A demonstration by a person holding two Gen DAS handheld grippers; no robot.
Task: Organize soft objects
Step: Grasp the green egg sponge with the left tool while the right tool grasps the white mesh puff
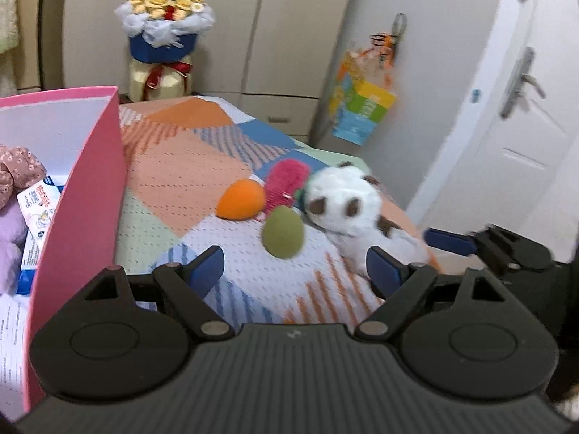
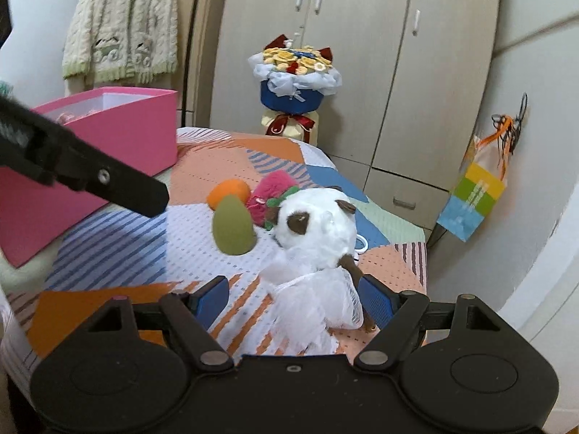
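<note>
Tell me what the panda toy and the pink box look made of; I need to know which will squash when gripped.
The panda toy looks like fuzzy white plush with dark patches, its body wrapped in white netting, so it is probably squashy. The pink box looks like matte rigid cardboard, judging by its flat walls and crisp, straight edges.

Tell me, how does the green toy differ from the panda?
The green toy is a plain, smooth egg shape in one colour; the panda is fluffy white with brown patches and wears a white net skirt. The green toy is much smaller than the panda. Both lie loose on the bedspread, outside the pink box.
</note>
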